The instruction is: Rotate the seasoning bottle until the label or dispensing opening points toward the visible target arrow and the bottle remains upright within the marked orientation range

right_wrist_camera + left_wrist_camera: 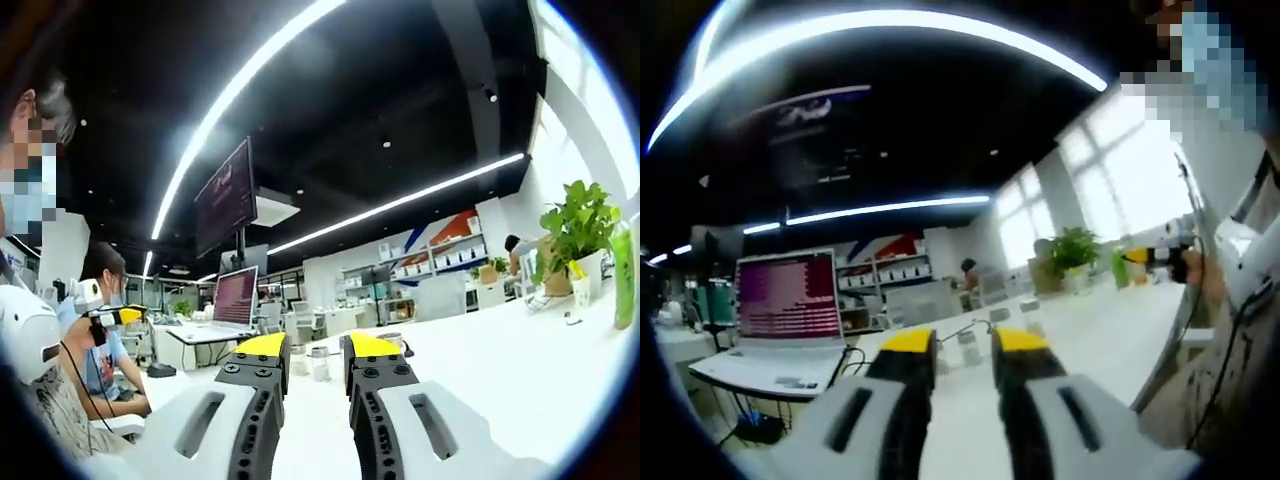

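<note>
My left gripper (962, 345) is held above the white table (1110, 330), its yellow-tipped jaws open with nothing between them. Past the jaws stand small pale seasoning bottles (967, 343), blurred, with two more (1028, 304) farther back. My right gripper (317, 350) is open too and holds nothing. Beyond its tips stand small clear seasoning bottles (320, 362) on the table (500, 360). In the left gripper view the right gripper (1158, 257) shows at the far right, held in a hand (1196, 272). The left gripper (115, 317) appears at the left of the right gripper view.
An open laptop (788, 300) sits on a side desk to the left, seen farther off as the laptop (235, 297). A potted plant (575, 225) and a green bottle (624, 270) stand at the table's far end. A seated person (100, 340) is at left.
</note>
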The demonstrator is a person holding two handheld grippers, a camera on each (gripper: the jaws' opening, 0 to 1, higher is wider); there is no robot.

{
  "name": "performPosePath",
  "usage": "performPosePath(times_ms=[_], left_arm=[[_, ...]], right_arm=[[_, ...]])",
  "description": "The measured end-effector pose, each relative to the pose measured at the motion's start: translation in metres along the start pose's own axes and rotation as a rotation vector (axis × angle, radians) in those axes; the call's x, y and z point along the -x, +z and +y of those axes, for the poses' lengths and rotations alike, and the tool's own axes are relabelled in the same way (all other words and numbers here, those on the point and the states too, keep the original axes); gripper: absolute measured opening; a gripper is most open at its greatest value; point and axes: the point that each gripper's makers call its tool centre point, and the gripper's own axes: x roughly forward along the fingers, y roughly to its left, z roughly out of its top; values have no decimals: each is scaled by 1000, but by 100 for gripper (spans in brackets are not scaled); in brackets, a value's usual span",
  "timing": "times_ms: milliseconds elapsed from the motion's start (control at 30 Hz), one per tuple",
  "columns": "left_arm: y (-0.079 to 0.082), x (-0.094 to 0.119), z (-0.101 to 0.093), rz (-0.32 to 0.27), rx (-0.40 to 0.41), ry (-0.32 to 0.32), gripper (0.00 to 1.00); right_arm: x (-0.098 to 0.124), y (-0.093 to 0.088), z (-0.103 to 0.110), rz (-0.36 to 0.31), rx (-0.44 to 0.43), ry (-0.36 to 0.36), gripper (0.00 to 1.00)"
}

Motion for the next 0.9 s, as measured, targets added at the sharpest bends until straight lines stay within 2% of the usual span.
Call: performPosePath(times_ms=[167,267,333,367,533,633,733,900], left_arm=[[-2,-11,-2,-6,31,-18,23],[-13,-15,-8,27,21,-37,23],[-20,-15,-5,68,28,-23,24],[-20,-14,-2,69,21,-10,27],[-13,-3,9,28,57,19,26],[-11,0,12,20,52,32,26],[-12,0,14,23,35,44,25],[-16,-4,10,18,59,31,25]], right_arm=[[-2,-9,-7,21,-21,-14,21],[1,-11,-8,9,-44,-11,21],[1,-11,-9,7,-49,-22,21],[1,-10,-8,6,-52,-19,21],[1,-8,-3,1,-38,-12,21],[1,-8,-1,1,-40,-7,21],[1,-7,0,-1,-37,-5,21],[2,-6,0,-4,-34,-7,21]])
